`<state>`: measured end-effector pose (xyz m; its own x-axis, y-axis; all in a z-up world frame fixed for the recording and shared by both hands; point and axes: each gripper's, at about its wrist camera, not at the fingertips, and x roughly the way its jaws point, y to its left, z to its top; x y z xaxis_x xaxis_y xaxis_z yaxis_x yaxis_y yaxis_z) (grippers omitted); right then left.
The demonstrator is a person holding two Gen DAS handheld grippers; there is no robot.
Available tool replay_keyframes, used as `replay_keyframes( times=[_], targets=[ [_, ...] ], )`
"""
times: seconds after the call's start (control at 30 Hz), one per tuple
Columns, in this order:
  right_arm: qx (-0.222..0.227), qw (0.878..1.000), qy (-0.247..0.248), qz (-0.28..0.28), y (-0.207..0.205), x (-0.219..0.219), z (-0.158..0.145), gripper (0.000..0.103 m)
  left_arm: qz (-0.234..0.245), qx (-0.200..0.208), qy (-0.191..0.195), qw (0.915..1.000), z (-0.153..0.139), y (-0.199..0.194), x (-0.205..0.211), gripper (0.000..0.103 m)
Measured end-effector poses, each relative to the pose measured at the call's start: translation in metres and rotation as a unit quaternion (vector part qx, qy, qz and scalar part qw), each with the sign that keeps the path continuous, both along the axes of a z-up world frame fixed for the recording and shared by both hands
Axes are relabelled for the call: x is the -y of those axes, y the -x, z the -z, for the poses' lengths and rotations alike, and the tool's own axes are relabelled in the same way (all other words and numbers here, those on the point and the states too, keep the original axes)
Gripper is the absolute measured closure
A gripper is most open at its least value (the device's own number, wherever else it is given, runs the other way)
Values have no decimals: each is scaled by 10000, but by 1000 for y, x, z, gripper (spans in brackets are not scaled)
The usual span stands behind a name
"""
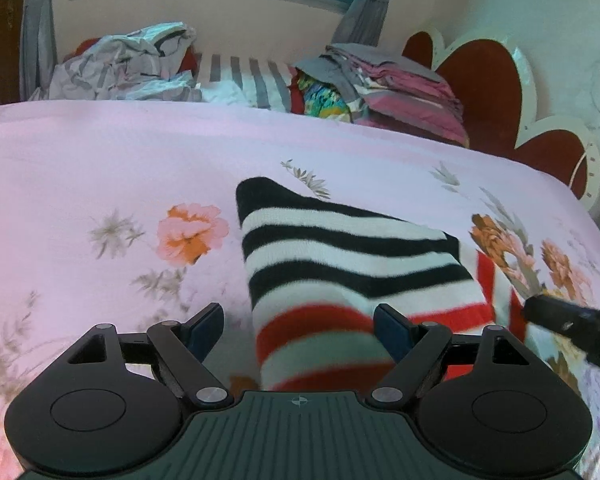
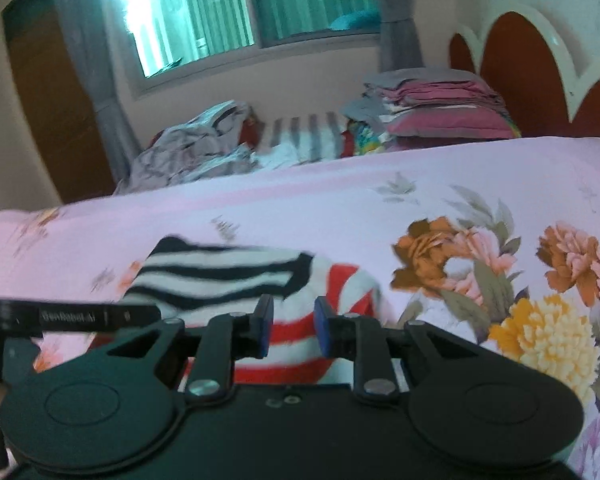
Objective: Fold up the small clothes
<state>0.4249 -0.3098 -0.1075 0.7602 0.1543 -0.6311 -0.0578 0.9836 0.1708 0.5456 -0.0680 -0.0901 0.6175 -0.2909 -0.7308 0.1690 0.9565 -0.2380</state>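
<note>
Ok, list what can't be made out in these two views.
- Near end of the striped garment: hidden below the left gripper body, left wrist view.
- Whether the right gripper pinches the cloth: motion blur, right wrist view.
- Contents of the folded pile: far and blurred, right wrist view.
- Bedsheet edges: cut off by the frame.

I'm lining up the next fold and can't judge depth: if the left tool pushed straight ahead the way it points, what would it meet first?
Most likely the striped knitted garment: its red-and-white end lies between the open left tool fingers, with the pink floral bedsheet underneath. Depth is hard to judge.
</note>
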Motion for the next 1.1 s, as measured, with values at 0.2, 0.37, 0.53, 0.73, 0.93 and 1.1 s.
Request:
replay_keyframes(
  times=[0.2,0.37,0.53,0.73,0.93,1.1],
  targets=[
    [-209,9994,225,-132,15,-9,17,84,-99,-67,219,9997,1,34,-16,22],
    [-360,9981,494,4,14,-4,37,92,-155,-26,192,9997,12,40,-12,20],
    [-379,9987,348,17,18,-3,26,89,-177,9,-56,9998,6,39,-9,13],
    [-194,9993,307,-104,53,-6,6,84,-22,91,6,10000,-9,63,-12,13],
    [-182,9994,273,135,86,-8,6,83,239,-188,48,9995,11,88,-10,13],
    [-454,9969,462,446,101,-12,18,83,349,-244,67,9991,17,96,-12,13]
  ],
)
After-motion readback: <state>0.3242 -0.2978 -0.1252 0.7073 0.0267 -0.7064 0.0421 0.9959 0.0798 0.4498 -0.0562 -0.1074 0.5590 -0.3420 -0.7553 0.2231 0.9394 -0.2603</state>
